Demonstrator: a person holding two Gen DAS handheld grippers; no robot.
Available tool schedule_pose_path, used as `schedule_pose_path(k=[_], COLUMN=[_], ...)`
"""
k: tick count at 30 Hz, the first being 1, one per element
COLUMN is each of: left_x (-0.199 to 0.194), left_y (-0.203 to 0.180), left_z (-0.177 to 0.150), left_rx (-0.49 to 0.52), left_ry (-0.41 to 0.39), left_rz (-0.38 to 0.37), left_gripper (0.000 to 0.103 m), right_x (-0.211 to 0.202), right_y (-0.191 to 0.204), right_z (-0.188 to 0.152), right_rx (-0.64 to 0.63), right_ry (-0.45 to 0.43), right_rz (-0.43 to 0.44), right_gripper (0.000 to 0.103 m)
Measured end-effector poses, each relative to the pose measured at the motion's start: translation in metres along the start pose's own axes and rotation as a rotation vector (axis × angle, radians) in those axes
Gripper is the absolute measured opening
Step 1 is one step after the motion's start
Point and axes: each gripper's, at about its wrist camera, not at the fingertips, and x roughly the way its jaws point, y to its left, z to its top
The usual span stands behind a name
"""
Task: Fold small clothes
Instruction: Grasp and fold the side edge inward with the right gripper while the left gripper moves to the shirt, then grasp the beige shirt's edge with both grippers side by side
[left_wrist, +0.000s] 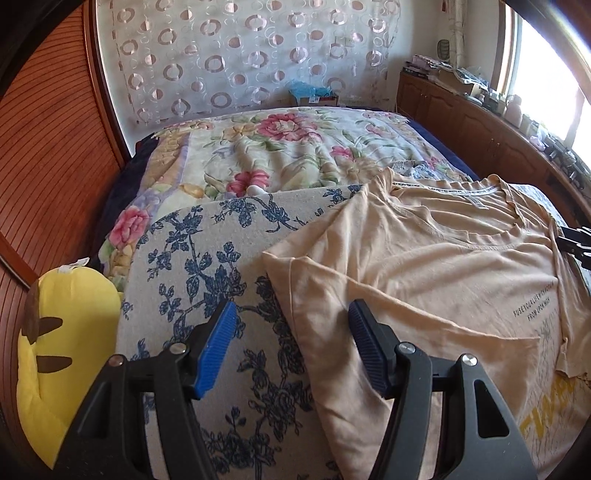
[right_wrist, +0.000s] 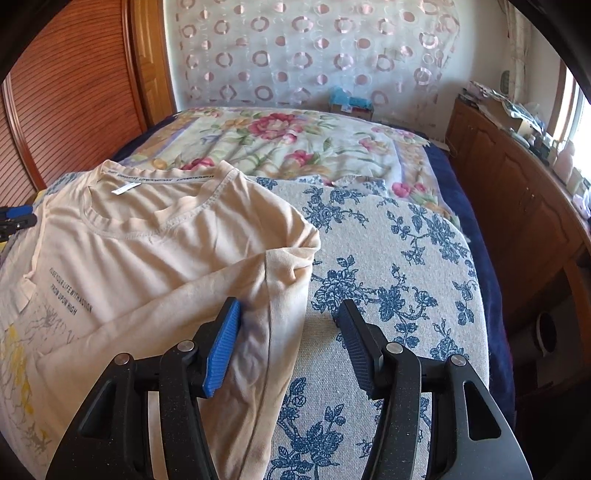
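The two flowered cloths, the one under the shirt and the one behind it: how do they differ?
The near cloth has only blue flowers on grey; the far blanket has pink, yellow and green blooms on cream. The near cloth lies smooth under the shirt; the blanket is rumpled and bare. Both are floral.

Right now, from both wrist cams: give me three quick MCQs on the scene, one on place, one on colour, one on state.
1. Where does the shirt lie?
A. on the blue-flowered board
B. on the wooden cabinet
C. on the floor

2. What colour is the plush beside the board?
A. red
B. yellow
C. green

3. How does the right gripper stand?
A. shut on the collar
B. out of view
C. jaws apart, over the sleeve edge

Answers:
1 A: the shirt is spread over the flowered cover.
2 B: the plush is bright yellow with brown marks.
3 C: a clear gap shows between the blue pads, neither pressing on cloth.
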Motion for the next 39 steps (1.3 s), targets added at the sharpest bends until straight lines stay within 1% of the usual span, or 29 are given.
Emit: schedule_pose_path(k=[7, 10, 13, 14, 15, 16, 19, 23, 24, 26, 27, 28, 29, 30, 31, 33, 34, 36, 39], left_x=[0.009, 0.009, 0.01, 0.009, 0.009, 0.008, 0.009, 0.012, 0.013, 0.014, 0.015, 0.015, 0.015, 0.014, 0.01, -0.007, -0.02, -0.052, -0.094], left_y=[0.002, 0.0, -0.003, -0.003, -0.002, -0.002, -0.005, -0.002, -0.001, -0.001, -0.001, -0.001, -0.002, -0.004, -0.007, -0.016, -0.019, -0.028, -0.036], left_z=[0.007, 0.008, 0.009, 0.01, 0.012, 0.013, 0.015, 0.02, 0.021, 0.024, 0.026, 0.027, 0.028, 0.028, 0.027, 0.022, 0.019, 0.01, -0.008], left_rx=[-0.024, -0.022, 0.006, 0.011, 0.0, -0.008, 0.021, 0.017, 0.019, 0.028, 0.033, 0.033, 0.032, 0.032, 0.042, 0.058, 0.058, 0.063, 0.073], left_ry=[0.007, 0.007, 0.005, 0.013, 0.02, 0.023, 0.03, 0.032, 0.031, 0.031, 0.039, 0.046, 0.055, 0.054, 0.046, 0.007, -0.022, -0.084, -0.154], left_rz=[-0.032, -0.031, -0.057, -0.062, -0.078, -0.09, -0.085, -0.097, -0.1, -0.111, -0.126, -0.134, -0.145, -0.145, -0.135, -0.122, -0.13, -0.147, -0.154], left_gripper=[0.063, 0.063, 0.062, 0.06, 0.054, 0.05, 0.045, 0.043, 0.039, 0.026, 0.016, 0.01, 0.006, 0.005, 0.004, 0.004, 0.004, 0.004, 0.004], right_x=[0.0, 0.0, 0.001, 0.0, 0.0, 0.001, 0.004, 0.014, 0.016, 0.019, 0.019, 0.02, 0.021, 0.022, 0.022, 0.02, 0.015, 0.0, -0.041], right_y=[-0.001, -0.002, -0.003, -0.003, -0.004, -0.003, -0.005, -0.013, -0.012, -0.01, -0.007, -0.003, 0.001, 0.007, 0.015, 0.025, 0.027, 0.032, 0.04], right_z=[0.0, -0.001, -0.002, -0.002, -0.002, -0.002, 0.002, 0.015, 0.018, 0.023, 0.025, 0.027, 0.03, 0.032, 0.033, 0.035, 0.036, 0.037, 0.03], right_rx=[0.004, 0.004, 0.004, 0.004, 0.003, -0.001, -0.034, -0.024, -0.027, -0.026, -0.029, -0.04, -0.052, -0.073, -0.106, -0.119, -0.114, -0.097, -0.082], right_ry=[0.001, 0.001, 0.001, 0.001, 0.002, 0.002, 0.012, 0.026, 0.026, 0.025, 0.024, 0.025, 0.024, 0.022, 0.025, 0.022, 0.005, -0.04, -0.134], right_rz=[0.005, 0.005, 0.005, 0.004, 0.004, 0.005, 0.032, 0.042, 0.04, 0.048, 0.057, 0.082, 0.09, 0.089, 0.093, 0.097, 0.103, 0.122, 0.144], right_gripper=[0.059, 0.059, 0.059, 0.059, 0.059, 0.059, 0.059, 0.059, 0.059, 0.053, 0.041, 0.027, 0.021, 0.012, 0.007, 0.005, 0.005, 0.005, 0.005])
